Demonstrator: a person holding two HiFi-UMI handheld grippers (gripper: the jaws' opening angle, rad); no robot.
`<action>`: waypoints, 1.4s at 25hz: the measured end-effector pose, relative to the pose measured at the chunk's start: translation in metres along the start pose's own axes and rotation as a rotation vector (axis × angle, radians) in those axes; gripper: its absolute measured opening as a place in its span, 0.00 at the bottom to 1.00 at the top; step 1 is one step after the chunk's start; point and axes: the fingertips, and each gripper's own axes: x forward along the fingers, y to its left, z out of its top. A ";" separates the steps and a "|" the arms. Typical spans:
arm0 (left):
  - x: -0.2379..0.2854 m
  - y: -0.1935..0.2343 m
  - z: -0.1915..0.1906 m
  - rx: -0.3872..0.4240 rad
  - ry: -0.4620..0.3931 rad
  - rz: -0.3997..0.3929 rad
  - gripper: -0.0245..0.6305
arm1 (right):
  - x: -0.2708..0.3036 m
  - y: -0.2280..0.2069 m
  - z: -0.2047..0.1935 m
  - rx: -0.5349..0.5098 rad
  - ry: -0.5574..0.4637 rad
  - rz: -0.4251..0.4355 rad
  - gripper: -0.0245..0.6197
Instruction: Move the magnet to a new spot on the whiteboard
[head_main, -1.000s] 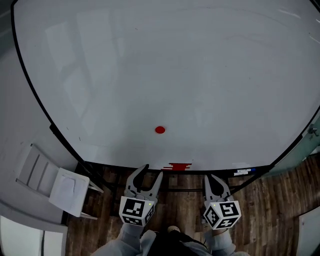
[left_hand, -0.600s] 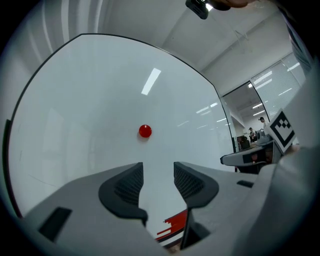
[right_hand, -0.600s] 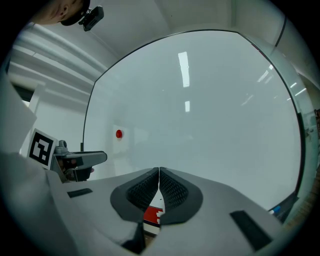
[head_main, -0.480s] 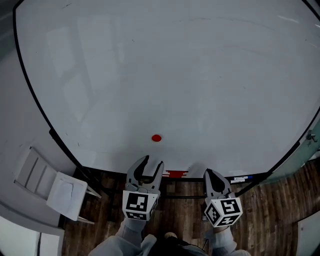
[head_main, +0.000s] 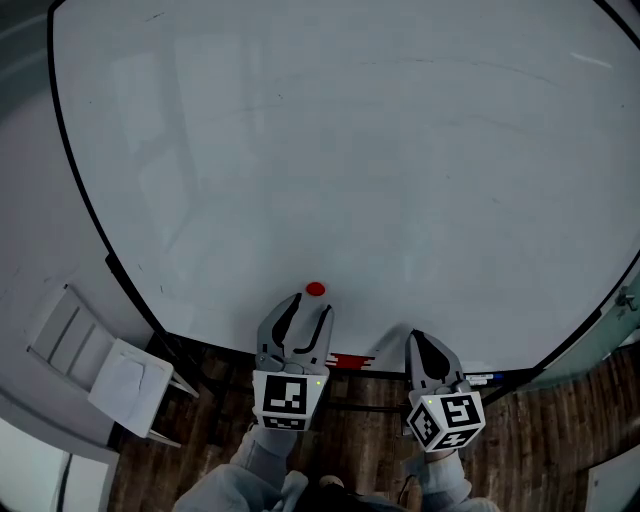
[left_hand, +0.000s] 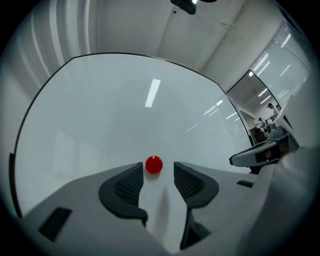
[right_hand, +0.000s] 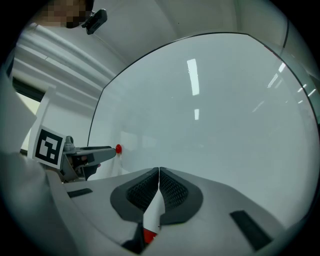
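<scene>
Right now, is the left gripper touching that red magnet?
Apart. The left gripper view shows the magnet just ahead of the left gripper's open jaws, with a sliver of whiteboard visible on each side of it.

Left claw raised to just below magnet, jaws narrowed (still open)

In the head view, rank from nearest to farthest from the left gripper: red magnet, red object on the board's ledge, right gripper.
1. Red magnet, just ahead of the left gripper.
2. Red object, below and to its right.
3. Right gripper, farthest right.
</scene>
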 end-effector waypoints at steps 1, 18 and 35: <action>0.002 0.000 0.002 0.007 -0.004 0.010 0.32 | 0.001 0.000 0.001 -0.001 -0.003 0.004 0.08; 0.020 0.008 0.002 0.149 -0.020 0.170 0.27 | 0.007 -0.018 -0.005 0.011 -0.004 0.007 0.08; 0.019 0.008 0.002 0.123 0.002 0.143 0.22 | -0.002 -0.023 -0.009 0.022 0.005 -0.019 0.08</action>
